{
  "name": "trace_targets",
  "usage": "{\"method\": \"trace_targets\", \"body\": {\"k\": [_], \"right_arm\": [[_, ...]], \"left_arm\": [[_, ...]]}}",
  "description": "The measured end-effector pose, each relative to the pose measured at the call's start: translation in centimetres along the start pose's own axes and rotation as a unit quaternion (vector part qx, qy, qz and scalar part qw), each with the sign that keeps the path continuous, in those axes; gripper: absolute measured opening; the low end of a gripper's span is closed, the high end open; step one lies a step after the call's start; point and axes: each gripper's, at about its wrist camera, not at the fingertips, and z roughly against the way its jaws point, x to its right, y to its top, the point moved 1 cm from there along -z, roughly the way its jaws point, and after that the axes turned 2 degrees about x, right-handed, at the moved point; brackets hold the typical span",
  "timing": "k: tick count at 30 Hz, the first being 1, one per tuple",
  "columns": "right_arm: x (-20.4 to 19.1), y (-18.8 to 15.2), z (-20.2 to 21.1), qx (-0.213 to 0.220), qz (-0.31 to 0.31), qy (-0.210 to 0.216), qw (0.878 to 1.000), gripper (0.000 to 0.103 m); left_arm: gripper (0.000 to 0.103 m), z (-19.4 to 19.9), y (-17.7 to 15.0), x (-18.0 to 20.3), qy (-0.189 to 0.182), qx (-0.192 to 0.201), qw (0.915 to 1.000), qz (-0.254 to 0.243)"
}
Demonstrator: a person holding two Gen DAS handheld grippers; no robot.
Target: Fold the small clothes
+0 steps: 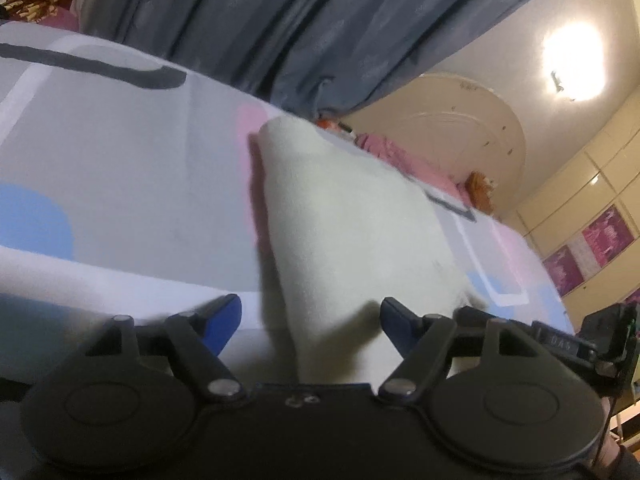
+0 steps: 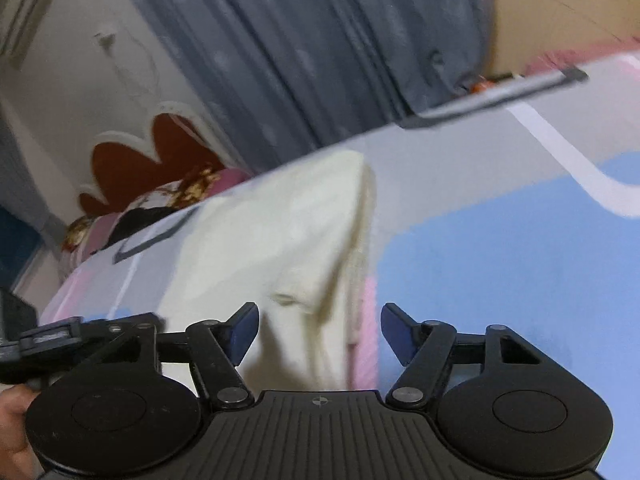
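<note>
The left gripper (image 1: 310, 322) and the right gripper (image 2: 318, 330) each had blue-padded fingers spread apart, gripping nothing. Between both pairs lay a cream garment (image 1: 344, 232), soft and fleecy, folded into a tapering wedge. It rested on the bedsheet (image 1: 120, 152), smooth cloth printed with grey, pink and blue shapes, its long axis running away from the grippers towards pleated grey curtains (image 1: 260, 20).

Blurred letters, possibly "DAS", sit on a small black block (image 1: 562, 340) at four o'clock in the left wrist view (nothing else is legible).
</note>
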Motion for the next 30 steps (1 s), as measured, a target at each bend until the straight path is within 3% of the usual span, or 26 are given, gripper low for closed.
{"method": "trace_targets", "body": {"k": [3, 6, 9, 11, 12, 13, 14, 15, 17, 21, 25, 30], "right_arm": [[1.3, 0.8, -0.8, -0.011, -0.052, 0.032, 0.998, 0.068], [2.6, 1.9, -1.7, -0.031, -0.110, 0.083, 0.990, 0.068], [2.5, 2.8, -2.3, -0.030, -0.101, 0.085, 0.991, 0.068], [1.5, 3.1, -2.8, -0.030, -0.081, 0.071, 0.994, 0.064], [0.9, 3.1, -2.9, -0.031, -0.060, 0.054, 0.996, 0.052], [0.1, 2.9, -3.0, -0.030, -0.041, 0.039, 0.998, 0.050], [-0.5, 2.6, -2.9, -0.028, -0.029, 0.032, 0.999, 0.042], [-1.1, 2.4, -2.9, -0.027, -0.018, 0.028, 0.999, 0.036], [-2.7, 1.7, -2.4, -0.014, 0.026, -0.004, 1.000, 0.033], [-6.0, 0.8, -2.0, 0.003, 0.112, -0.058, 0.992, 0.032], [-7.3, -0.5, -1.5, 0.014, 0.142, -0.086, 0.986, 0.031], [-8.5, -1.8, 0.6, 0.036, 0.149, -0.075, 0.985, 0.031]], "left_arm": [[0.075, -1.0, 0.6, 0.2, -0.001, -0.008, 0.9999, 0.008], [0.086, -1.7, 1.2, 0.0, -0.019, -0.015, 0.9993, 0.030], [0.077, -2.2, 1.6, 0.3, -0.010, -0.014, 0.9993, 0.034], [0.072, -2.4, 1.5, 1.0, 0.009, -0.011, 0.9998, 0.014], [0.069, -2.6, 1.3, 1.5, 0.022, -0.009, 0.9997, -0.001], [0.055, -2.6, 1.1, 2.0, 0.032, -0.007, 0.9993, -0.019], [0.044, -2.8, 1.0, 2.8, 0.033, -0.007, 0.9988, -0.036], [0.041, -2.7, 0.9, 3.4, 0.041, 0.000, 0.9981, -0.047], [0.034, -2.3, 0.6, 4.6, 0.063, 0.013, 0.9945, -0.082], [0.032, -1.7, 0.3, 5.9, 0.085, 0.024, 0.9891, -0.118], [0.030, -1.4, 0.5, 6.6, 0.091, 0.029, 0.9873, -0.127], [0.029, 1.5, 0.5, 6.9, 0.089, 0.048, 0.9857, -0.135]]}}
